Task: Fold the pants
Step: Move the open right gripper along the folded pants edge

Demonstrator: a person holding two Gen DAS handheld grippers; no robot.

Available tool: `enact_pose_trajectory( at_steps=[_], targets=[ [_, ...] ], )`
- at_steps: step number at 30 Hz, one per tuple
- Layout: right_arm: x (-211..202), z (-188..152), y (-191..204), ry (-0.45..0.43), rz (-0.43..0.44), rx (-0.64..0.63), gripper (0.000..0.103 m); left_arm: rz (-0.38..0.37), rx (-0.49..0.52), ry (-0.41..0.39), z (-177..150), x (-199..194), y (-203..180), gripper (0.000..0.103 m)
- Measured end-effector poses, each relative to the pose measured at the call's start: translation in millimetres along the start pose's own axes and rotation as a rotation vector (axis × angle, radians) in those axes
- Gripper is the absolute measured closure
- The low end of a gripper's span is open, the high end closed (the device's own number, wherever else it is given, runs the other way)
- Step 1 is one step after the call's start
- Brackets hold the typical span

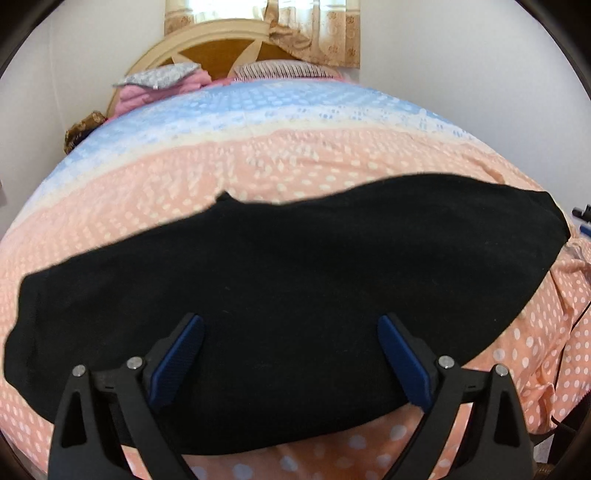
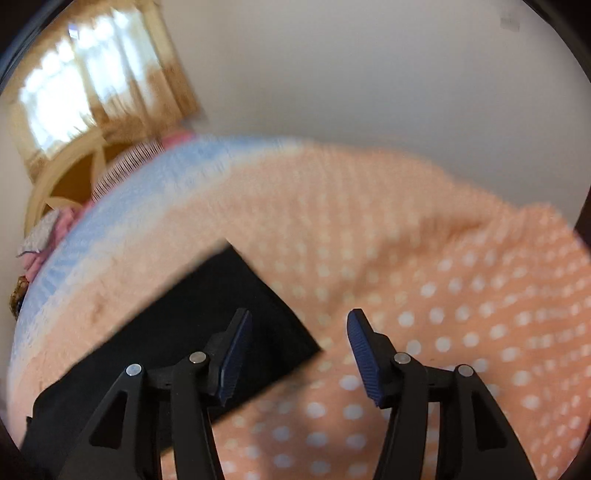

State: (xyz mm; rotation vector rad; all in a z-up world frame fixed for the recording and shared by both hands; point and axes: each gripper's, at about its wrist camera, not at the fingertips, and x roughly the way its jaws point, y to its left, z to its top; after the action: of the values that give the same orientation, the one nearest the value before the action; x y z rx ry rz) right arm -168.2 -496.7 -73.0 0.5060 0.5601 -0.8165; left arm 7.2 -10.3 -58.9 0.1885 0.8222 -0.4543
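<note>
The left claw (image 1: 290, 350) hangs spread wide above the near part of the black pants (image 1: 280, 288), its blue pads (image 1: 177, 362) holding nothing. The right claw (image 2: 299, 356) is also spread and empty, with one finger over a corner of the pants (image 2: 192, 332) and the other over bare bedspread. The bed (image 1: 295, 155) fills both views, its dotted peach cover turning to a pale blue band farther off. The pants lie flat across the near side of the bed as one long dark strip running left to right. At the far end stand a wooden headboard (image 1: 207, 51), curtains (image 1: 317, 29) and pink bedding with a grey pillow (image 1: 159, 79) at far left.
</note>
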Motion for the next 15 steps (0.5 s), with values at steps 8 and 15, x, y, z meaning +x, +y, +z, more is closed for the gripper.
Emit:
enact_pose_trajectory(
  at_steps=[8, 15],
  targets=[
    [-44.3, -45.3, 143.0, -0.008, 0.333, -0.352, 0.076, 0.088, -0.105, -0.087, 8.7, -20.3, 52.4, 0.005],
    [-46.4, -117.2, 249.7, 0.114, 0.56, -0.537, 0.077, 0.264, -0.169, -0.056, -7.1, -11.5, 109.7, 0.005]
  ],
)
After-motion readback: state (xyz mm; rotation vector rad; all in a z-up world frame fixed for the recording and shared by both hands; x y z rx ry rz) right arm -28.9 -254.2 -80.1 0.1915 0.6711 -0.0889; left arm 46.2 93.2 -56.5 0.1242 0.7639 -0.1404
